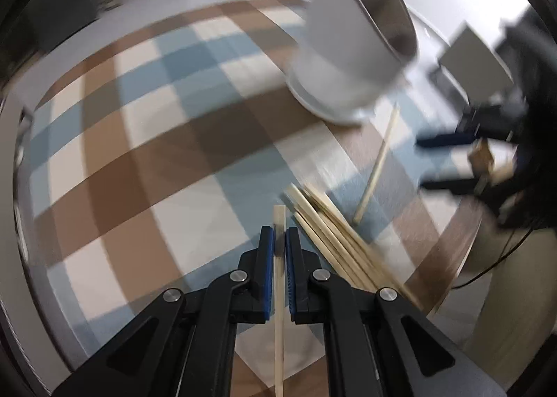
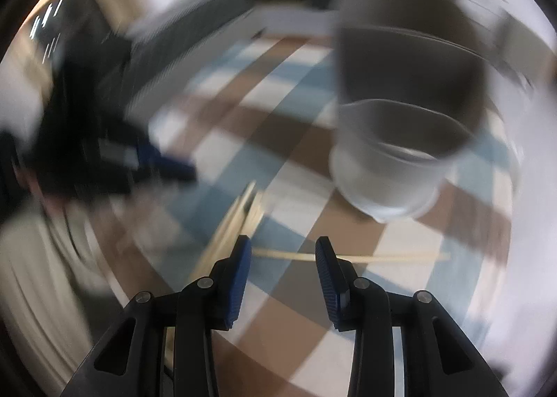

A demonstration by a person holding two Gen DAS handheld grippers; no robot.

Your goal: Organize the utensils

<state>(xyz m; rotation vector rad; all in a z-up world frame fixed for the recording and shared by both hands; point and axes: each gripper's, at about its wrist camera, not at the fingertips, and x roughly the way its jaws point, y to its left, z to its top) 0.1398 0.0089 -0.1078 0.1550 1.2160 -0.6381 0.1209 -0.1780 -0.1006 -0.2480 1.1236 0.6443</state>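
My left gripper (image 1: pixel 278 240) is shut on one wooden chopstick (image 1: pixel 279 292), held above the checked tablecloth (image 1: pixel 139 153). A pile of several chopsticks (image 1: pixel 330 230) lies just to its right, and a single chopstick (image 1: pixel 377 163) lies beyond. A white utensil cup (image 1: pixel 351 48) with a metal inside stands at the far right. My right gripper (image 2: pixel 282 250) is open and empty, above a single chopstick (image 2: pixel 393 257) lying crosswise; the cup (image 2: pixel 400 125) is ahead to its right. The right gripper also shows in the left wrist view (image 1: pixel 449 160).
The round table's rim (image 1: pixel 449 268) curves close on the right of the left wrist view. A grey box (image 1: pixel 473 62) sits behind the cup. Both views are blurred by motion. The left gripper appears in the right wrist view (image 2: pixel 167 163).
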